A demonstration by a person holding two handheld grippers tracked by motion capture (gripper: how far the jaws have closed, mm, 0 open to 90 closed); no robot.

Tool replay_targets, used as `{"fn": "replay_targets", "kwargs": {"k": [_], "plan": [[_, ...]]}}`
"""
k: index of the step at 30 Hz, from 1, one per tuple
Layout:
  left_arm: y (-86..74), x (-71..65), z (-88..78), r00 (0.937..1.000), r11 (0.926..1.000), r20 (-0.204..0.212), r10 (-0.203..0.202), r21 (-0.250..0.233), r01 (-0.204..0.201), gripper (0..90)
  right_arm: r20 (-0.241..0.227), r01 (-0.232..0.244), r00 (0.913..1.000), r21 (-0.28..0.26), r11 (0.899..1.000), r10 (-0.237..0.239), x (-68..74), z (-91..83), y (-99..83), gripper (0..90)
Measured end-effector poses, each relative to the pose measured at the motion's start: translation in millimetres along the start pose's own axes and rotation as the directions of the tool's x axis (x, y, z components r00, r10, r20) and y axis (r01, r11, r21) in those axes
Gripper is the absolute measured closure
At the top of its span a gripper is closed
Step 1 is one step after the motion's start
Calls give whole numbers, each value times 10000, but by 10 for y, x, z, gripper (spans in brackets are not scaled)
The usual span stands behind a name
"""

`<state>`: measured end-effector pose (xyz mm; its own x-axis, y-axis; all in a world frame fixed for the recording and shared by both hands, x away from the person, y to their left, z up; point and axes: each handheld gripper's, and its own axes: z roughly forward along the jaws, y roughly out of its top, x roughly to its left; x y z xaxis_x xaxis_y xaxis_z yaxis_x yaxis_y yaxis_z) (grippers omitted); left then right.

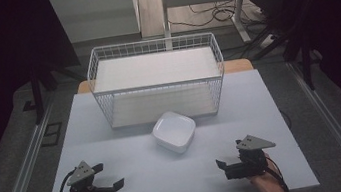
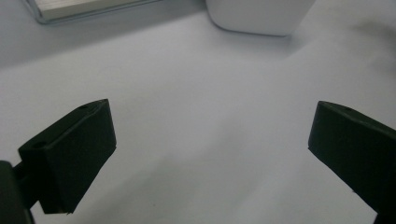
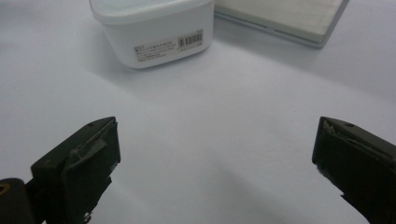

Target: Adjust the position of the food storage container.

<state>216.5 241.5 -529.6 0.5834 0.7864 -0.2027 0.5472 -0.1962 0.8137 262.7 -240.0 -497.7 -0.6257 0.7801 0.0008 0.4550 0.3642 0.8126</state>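
Two tools rest low at the near edge of the tabletop (image 1: 135, 181), one in each of the person's hands. The left tool (image 1: 113, 187) points inward toward the middle, its jaws spread wide with only bare surface between them, as its own view (image 2: 210, 158) confirms. The right tool (image 1: 222, 165) mirrors it on the other side, jaws likewise spread and gripping nothing (image 3: 215, 163). A grey three-cornered plate tops each one.

Between and beyond them sits a white tub (image 1: 174, 131), square with rounded corners, open side up, well apart from both tools. In the right gripper view the tub (image 3: 154, 28) carries a barcode label (image 3: 169, 45) on its side wall; the label's print is too small to read. Just behind the tub stands a white wire basket (image 1: 156, 80) with a pale flat board as its floor, its front edge near the tub.
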Motion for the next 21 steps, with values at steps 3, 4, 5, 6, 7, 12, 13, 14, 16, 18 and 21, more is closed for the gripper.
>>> {"fn": "replay_targets", "kwargs": {"k": [3, 4, 5, 6, 7, 12, 13, 14, 16, 18, 21], "plan": [[-3, 13, -6, 9999, 9999, 148, -15, -140, 17, 10, 150, -24, 9999, 136, 9999, 22, -13, 14, -7, 0], [2, 13, -15, 9994, 9996, 345, -2, -279, 12, 15, 365, 52, 9993, 362, 9993, -66, -26, 22, -19, 0], [5, 10, -14, 9991, 9996, 424, -15, -265, 26, 17, 532, 72, 9985, 509, 9987, -99, -40, 25, -30, 0], [7, 9, -7, 9986, 9998, 521, -65, -201, 75, 22, 573, -7, 9984, 558, 9984, -25, -54, 30, -39, 0], [7, 9, -7, 9986, 9998, 521, -65, -201, 75, 25, 573, -7, 9984, 558, 9984, -25, -54, 30, -39, 0], [8, -5, 32, 9982, 9993, 549, -249, 294, 234, 29, 217, -152, 9997, 643, 9978, 138, -17, 63, -35, 0], [8, -5, 32, 9982, 9993, 549, -249, 294, 234, 28, 217, -152, 9997, 643, 9978, 138, -17, 63, -35, 0], [9, -5, 33, 9981, 9991, 537, -304, 328, 287, 28, 162, -133, 9998, 666, 9977, 123, -7, 66, -33, 0], [10, -4, 38, 9979, 9986, 519, -380, 400, 359, 23, 52, -131, 9999, 863, 9962, 127, 15, 79, -28, 0], [13, -8, 45, 9974, 9977, 505, -518, 473, 495, 18, 68, -183, 9998, 1019, 9946, 176, 20, 96, -34, 0], [25, -1, 49, 9952, 9960, 593, -776, 494, 747, 19, 136, -327, 9994, 1003, 9944, 315, 21, 96, -26, 0]]}}
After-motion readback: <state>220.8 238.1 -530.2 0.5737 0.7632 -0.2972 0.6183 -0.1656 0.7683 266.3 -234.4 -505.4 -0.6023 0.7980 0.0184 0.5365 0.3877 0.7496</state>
